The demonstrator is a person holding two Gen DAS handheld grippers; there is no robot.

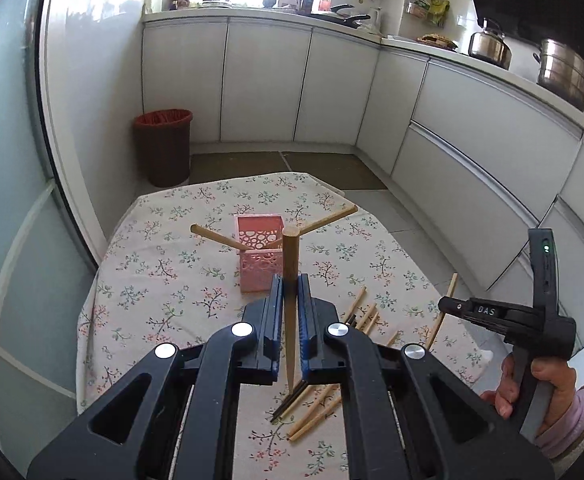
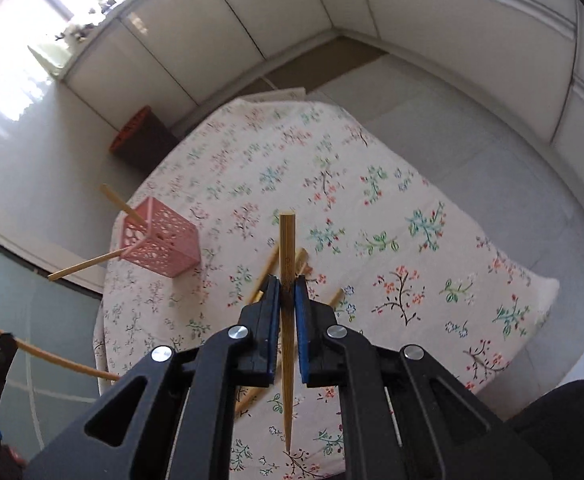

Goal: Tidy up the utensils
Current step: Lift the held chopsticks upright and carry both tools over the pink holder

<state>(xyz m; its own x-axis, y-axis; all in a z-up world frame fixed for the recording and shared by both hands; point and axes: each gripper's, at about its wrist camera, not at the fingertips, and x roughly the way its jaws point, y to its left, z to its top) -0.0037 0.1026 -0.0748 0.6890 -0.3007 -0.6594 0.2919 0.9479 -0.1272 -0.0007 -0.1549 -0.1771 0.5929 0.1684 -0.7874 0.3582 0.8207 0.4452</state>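
A pink perforated holder [image 1: 259,258] stands mid-table with two wooden chopsticks [image 1: 216,237] leaning out of it; it also shows in the right wrist view [image 2: 160,246]. My left gripper [image 1: 290,284] is shut on a round wooden chopstick [image 1: 290,264], held above the table just in front of the holder. My right gripper [image 2: 287,286] is shut on a square bamboo chopstick [image 2: 287,248], to the right of the holder. Several loose chopsticks [image 1: 315,408] lie on the cloth below the grippers. The right gripper [image 1: 445,307] also shows in the left wrist view with its chopstick [image 1: 445,308].
The table wears a floral cloth [image 2: 391,208]. A dark bin with a red liner [image 1: 163,146] stands on the floor beyond the table's far left corner. White cabinets [image 1: 268,80] run behind and to the right. The left gripper and its chopstick [image 2: 52,354] show at the right view's left edge.
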